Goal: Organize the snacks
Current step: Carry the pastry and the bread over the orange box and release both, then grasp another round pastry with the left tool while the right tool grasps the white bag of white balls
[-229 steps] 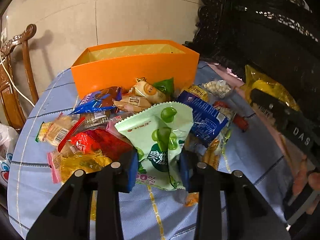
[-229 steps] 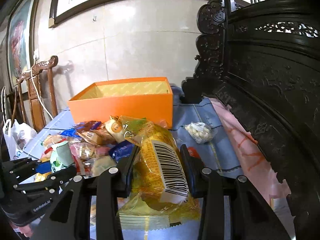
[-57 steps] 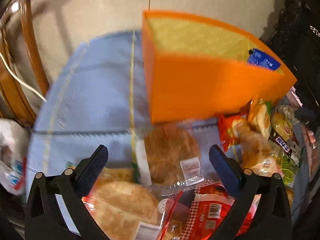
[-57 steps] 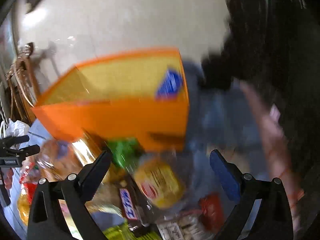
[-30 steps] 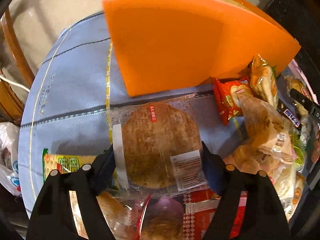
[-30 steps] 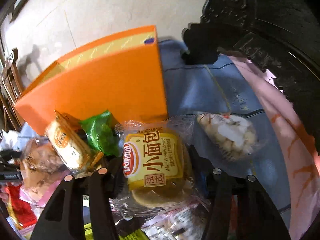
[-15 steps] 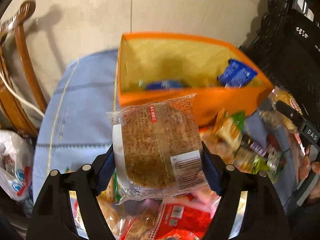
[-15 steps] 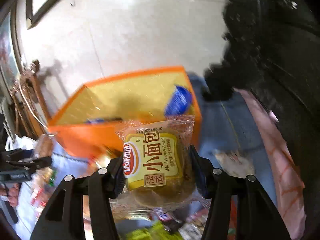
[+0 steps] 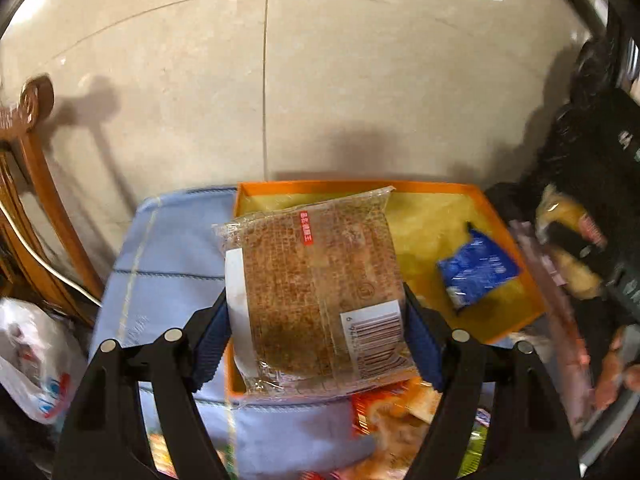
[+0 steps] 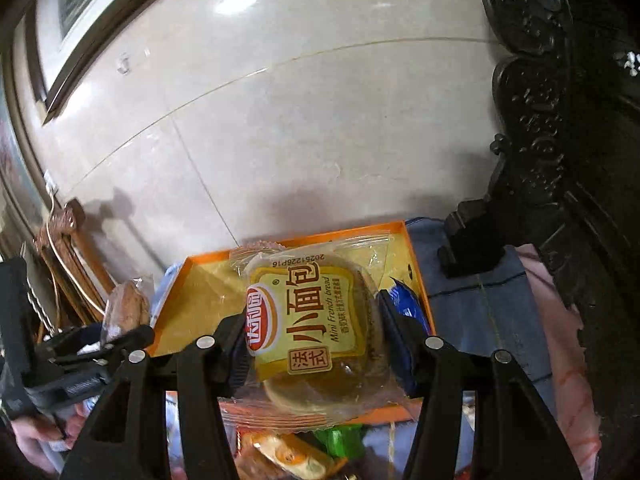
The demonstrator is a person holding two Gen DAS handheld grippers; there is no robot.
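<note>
Both packets have risen from the table since a second ago and now hang over the orange box [image 9: 516, 236], ready to drop. The left gripper [image 9: 316, 320] clamps the brown cake packet [image 9: 312, 292], long axis running up the frame, barcode end lowest. The right gripper [image 10: 316, 344] clamps the mini French bread [image 10: 316, 328] at frame centre.

A pale tiled wall [image 9: 320, 80] with thin grout lines and glare spots fills the background. Against it, left of the blue-clothed table [image 9: 172, 264], stands a carved wooden chair [image 9: 28, 184]. Dark carved furniture [image 10: 560, 160] rises on the table's right. A framed picture [image 10: 72, 12] hangs upper left.
</note>
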